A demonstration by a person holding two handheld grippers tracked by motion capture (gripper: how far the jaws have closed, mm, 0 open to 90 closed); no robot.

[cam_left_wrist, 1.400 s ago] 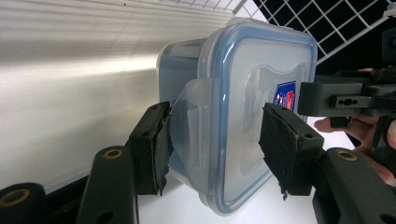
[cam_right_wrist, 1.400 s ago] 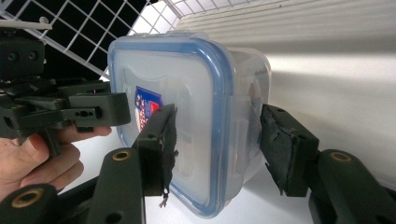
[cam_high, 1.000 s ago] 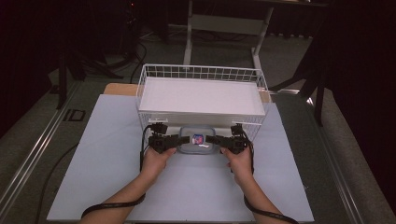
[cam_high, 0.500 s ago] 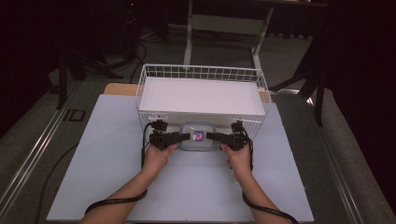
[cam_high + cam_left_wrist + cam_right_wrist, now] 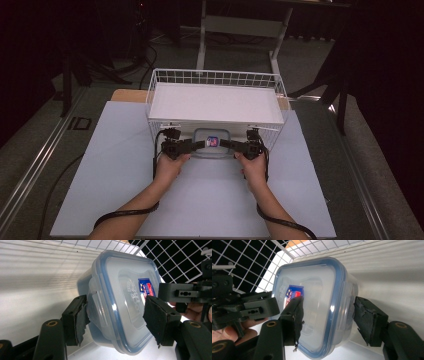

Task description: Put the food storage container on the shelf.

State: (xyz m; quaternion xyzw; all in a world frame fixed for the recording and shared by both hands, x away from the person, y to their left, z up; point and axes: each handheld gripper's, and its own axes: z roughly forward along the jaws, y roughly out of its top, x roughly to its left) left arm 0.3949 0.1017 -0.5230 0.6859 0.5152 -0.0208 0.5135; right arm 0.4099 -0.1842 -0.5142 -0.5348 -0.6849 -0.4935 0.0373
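Just in front of the wire basket (image 5: 215, 79), we held a lidded plastic container (image 5: 212, 142), left gripper (image 5: 196, 145) and right gripper (image 5: 227, 144) each clamped on an end.

Both forearms reach toward twelve o'clock, the left gripper (image 5: 196, 145) at nine o'clock and the right gripper (image 5: 226, 144) at three o'clock, jaws pointing inward at each other, each clamped.
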